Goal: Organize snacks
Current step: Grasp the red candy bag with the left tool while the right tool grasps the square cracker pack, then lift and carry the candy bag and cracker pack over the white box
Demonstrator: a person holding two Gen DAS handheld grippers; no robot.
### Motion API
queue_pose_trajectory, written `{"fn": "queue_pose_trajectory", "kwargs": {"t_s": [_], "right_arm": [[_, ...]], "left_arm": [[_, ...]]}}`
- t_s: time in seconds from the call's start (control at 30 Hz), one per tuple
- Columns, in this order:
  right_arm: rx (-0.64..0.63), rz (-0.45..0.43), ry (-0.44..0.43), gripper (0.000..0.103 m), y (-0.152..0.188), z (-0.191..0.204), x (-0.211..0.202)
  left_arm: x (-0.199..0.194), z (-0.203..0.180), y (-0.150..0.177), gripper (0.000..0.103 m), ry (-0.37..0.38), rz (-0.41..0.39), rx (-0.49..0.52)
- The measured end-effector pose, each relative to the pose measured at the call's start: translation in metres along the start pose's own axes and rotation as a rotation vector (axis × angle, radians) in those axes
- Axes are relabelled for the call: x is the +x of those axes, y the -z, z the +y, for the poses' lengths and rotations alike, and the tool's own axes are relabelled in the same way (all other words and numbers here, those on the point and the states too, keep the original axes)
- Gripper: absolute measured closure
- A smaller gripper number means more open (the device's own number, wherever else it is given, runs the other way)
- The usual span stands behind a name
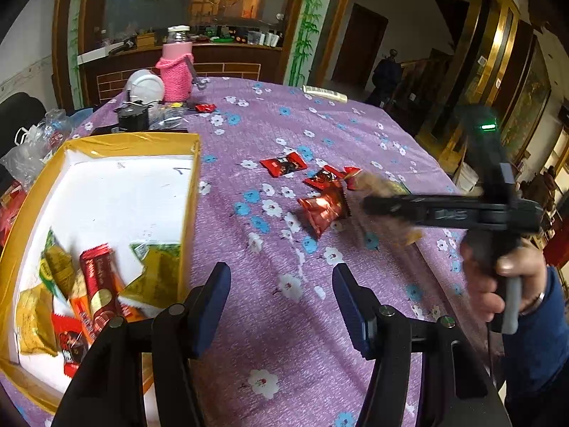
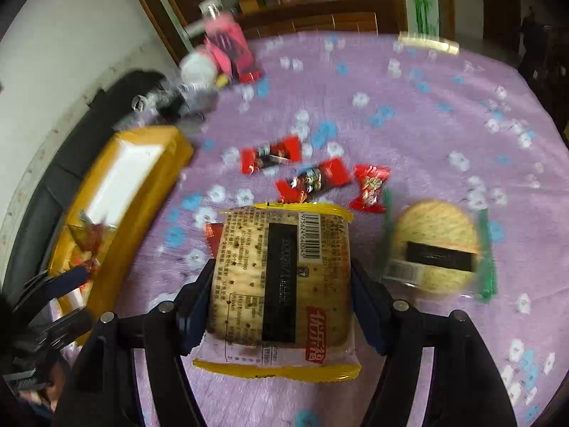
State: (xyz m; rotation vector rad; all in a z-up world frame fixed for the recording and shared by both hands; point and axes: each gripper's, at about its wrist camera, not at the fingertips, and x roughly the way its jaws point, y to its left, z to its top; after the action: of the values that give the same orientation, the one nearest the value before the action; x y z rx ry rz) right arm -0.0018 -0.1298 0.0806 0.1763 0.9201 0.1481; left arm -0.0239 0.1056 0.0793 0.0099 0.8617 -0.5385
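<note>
My right gripper (image 2: pixel 281 284) is shut on a yellow-edged cracker packet (image 2: pixel 281 284) and holds it above the purple floral tablecloth (image 2: pixel 444 114); in the left wrist view the right gripper (image 1: pixel 377 206) is blurred at the right. My left gripper (image 1: pixel 281 306) is open and empty beside the yellow box (image 1: pixel 193 192), which holds several snack packets (image 1: pixel 96 284). Red candy packets (image 1: pixel 282 163) lie loose on the cloth, and they also show in the right wrist view (image 2: pixel 270 154). A round cracker packet with green edges (image 2: pixel 435 245) lies right of the held packet.
A pink knitted bottle cover (image 1: pixel 176 71), a white round object (image 1: pixel 145 87) and dark clutter (image 1: pixel 133 117) stand at the table's far left. A pale flat pack (image 1: pixel 324 93) lies at the far edge. Plastic bags (image 1: pixel 32 149) sit left of the box.
</note>
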Motion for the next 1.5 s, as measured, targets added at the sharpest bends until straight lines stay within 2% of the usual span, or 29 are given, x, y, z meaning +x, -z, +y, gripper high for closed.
{"fn": "queue_pose_trajectory", "kwargs": {"t_s": [0.07, 0.17, 0.23, 0.3, 0.43, 0.5, 0.57, 0.63, 0.67, 0.7, 0.73, 0.77, 0.83, 0.87, 1.03, 1.13, 1.3, 1.4, 1.5], "right_arm": [[0.050, -0.107, 0.073, 0.034, -0.001, -0.019, -0.022], [0.172, -0.168, 0.028, 0.034, 0.003, -0.055, -0.029], [0.250, -0.154, -0.021, 0.034, 0.008, -0.078, -0.023], [0.279, -0.137, -0.046, 0.034, 0.008, -0.089, -0.018], [0.320, -0.139, -0.090, 0.034, 0.010, -0.100, -0.023], [0.327, -0.141, -0.095, 0.034, 0.010, -0.099, -0.024], [0.331, -0.142, -0.102, 0.034, 0.009, -0.099, -0.024], [0.334, -0.148, -0.106, 0.034, 0.009, -0.099, -0.024], [0.334, -0.152, -0.108, 0.034, 0.010, -0.099, -0.023], [0.336, -0.156, -0.110, 0.034, 0.010, -0.100, -0.024], [0.339, -0.159, -0.109, 0.034, 0.010, -0.101, -0.025], [0.340, -0.161, -0.109, 0.034, 0.011, -0.101, -0.025], [0.344, -0.164, -0.109, 0.034, 0.011, -0.102, -0.026], [0.345, -0.164, -0.108, 0.034, 0.011, -0.102, -0.026], [0.308, -0.159, -0.096, 0.034, 0.012, -0.093, -0.023], [0.261, -0.160, -0.079, 0.034, 0.011, -0.083, -0.021], [0.169, -0.156, -0.042, 0.034, 0.012, -0.062, -0.015], [0.123, -0.156, -0.007, 0.034, 0.014, -0.052, -0.009], [0.097, -0.157, 0.011, 0.034, 0.015, -0.046, -0.005]], "left_arm": [[0.009, -0.010, -0.010, 0.040, -0.002, 0.021, 0.030], [0.025, -0.028, -0.026, 0.023, -0.021, 0.047, 0.076], [0.040, -0.044, -0.040, 0.017, -0.041, 0.063, 0.133], [0.057, -0.057, -0.049, 0.016, -0.051, 0.096, 0.195], [0.101, -0.077, -0.061, 0.016, -0.116, 0.170, 0.349], [0.119, -0.084, -0.063, 0.015, -0.182, 0.206, 0.430], [0.131, -0.090, -0.063, 0.015, -0.178, 0.230, 0.498], [0.143, -0.093, -0.063, 0.017, -0.204, 0.243, 0.530], [0.147, -0.093, -0.064, 0.022, -0.202, 0.252, 0.524], [0.151, -0.091, -0.065, 0.037, -0.186, 0.259, 0.501], [0.154, -0.088, -0.066, 0.045, -0.179, 0.268, 0.467], [0.157, -0.082, -0.068, 0.047, -0.182, 0.280, 0.420], [0.158, -0.074, -0.067, 0.062, -0.164, 0.276, 0.359], [0.157, -0.067, -0.066, 0.066, -0.144, 0.266, 0.307], [0.149, -0.053, -0.060, 0.067, -0.114, 0.187, 0.142], [0.141, -0.047, -0.056, 0.068, -0.070, 0.145, 0.061], [0.112, -0.052, -0.050, 0.068, -0.059, 0.002, 0.035], [0.108, -0.050, -0.047, 0.068, -0.092, -0.037, 0.044], [0.109, -0.044, -0.049, 0.068, -0.106, -0.041, 0.038]]}}
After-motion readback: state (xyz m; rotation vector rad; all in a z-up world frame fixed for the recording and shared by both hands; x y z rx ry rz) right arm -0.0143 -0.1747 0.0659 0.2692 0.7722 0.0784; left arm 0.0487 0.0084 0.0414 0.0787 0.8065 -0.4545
